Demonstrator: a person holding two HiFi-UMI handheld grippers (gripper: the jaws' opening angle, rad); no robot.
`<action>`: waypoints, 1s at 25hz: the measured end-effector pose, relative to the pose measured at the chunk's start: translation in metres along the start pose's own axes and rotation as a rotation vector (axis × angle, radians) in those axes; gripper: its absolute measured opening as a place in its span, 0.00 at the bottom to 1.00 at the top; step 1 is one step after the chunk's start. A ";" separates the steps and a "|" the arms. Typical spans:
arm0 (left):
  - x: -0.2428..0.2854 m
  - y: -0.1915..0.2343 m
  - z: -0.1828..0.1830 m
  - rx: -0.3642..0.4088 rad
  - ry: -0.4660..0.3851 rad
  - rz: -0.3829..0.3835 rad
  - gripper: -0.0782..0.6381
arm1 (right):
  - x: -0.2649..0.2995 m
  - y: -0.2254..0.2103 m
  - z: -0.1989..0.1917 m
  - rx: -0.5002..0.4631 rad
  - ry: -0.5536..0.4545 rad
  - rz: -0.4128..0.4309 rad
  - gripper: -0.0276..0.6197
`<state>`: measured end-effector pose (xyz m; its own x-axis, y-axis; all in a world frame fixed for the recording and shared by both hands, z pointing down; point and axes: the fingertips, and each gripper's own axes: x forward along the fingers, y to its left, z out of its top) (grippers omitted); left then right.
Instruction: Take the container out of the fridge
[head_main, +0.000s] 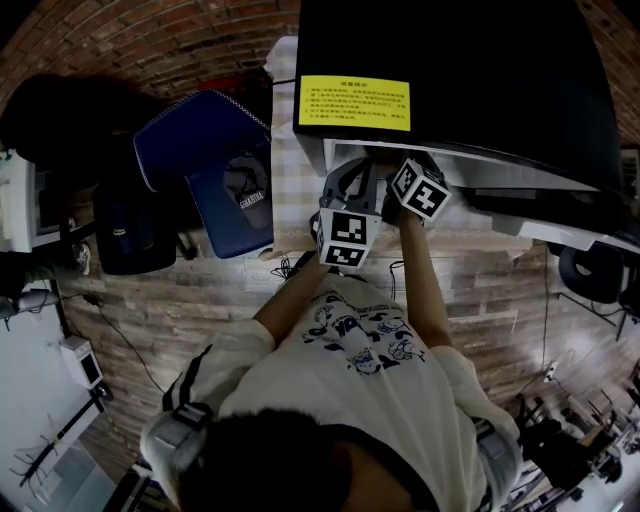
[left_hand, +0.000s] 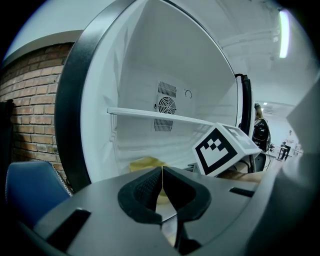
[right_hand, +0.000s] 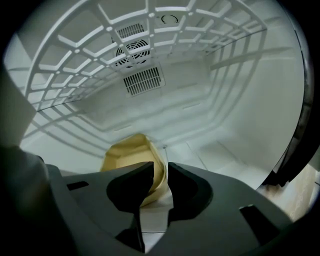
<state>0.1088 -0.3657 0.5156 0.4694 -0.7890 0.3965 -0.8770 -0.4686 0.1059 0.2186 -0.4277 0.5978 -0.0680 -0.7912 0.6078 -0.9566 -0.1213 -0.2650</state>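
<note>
A pale yellow container (right_hand: 126, 156) sits on the white floor of the open fridge (head_main: 450, 80). My right gripper (right_hand: 160, 172) reaches inside the fridge, and its jaws are shut on the container's right-hand wall. From the left gripper view the container (left_hand: 145, 163) shows low in the fridge, partly hidden behind my left gripper (left_hand: 162, 172). That left gripper is shut with nothing between its pads and stays just outside the fridge opening. Beside it on the right is the right gripper's marker cube (left_hand: 225, 147). In the head view both cubes (head_main: 347, 238) (head_main: 420, 190) are at the fridge mouth.
A white grid shelf (right_hand: 150, 30) spans the fridge just above my right gripper. A fan vent (right_hand: 137, 50) sits on the back wall. A blue padded chair (head_main: 210, 160) stands to the left of the fridge, against a brick wall (left_hand: 30, 110). The fridge rests on a checked cloth (head_main: 290, 190).
</note>
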 end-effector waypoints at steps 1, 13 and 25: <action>0.000 0.000 0.000 0.000 0.000 0.001 0.14 | 0.000 -0.001 -0.001 0.005 0.004 -0.005 0.20; -0.005 0.008 0.000 0.002 0.002 0.022 0.14 | 0.003 -0.005 -0.001 -0.006 -0.006 -0.059 0.14; -0.009 0.003 -0.001 0.003 0.001 0.015 0.14 | -0.008 -0.016 -0.004 0.026 -0.034 -0.073 0.13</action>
<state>0.1015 -0.3593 0.5136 0.4564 -0.7953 0.3988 -0.8835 -0.4582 0.0974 0.2334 -0.4171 0.6002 0.0114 -0.7997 0.6002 -0.9510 -0.1941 -0.2406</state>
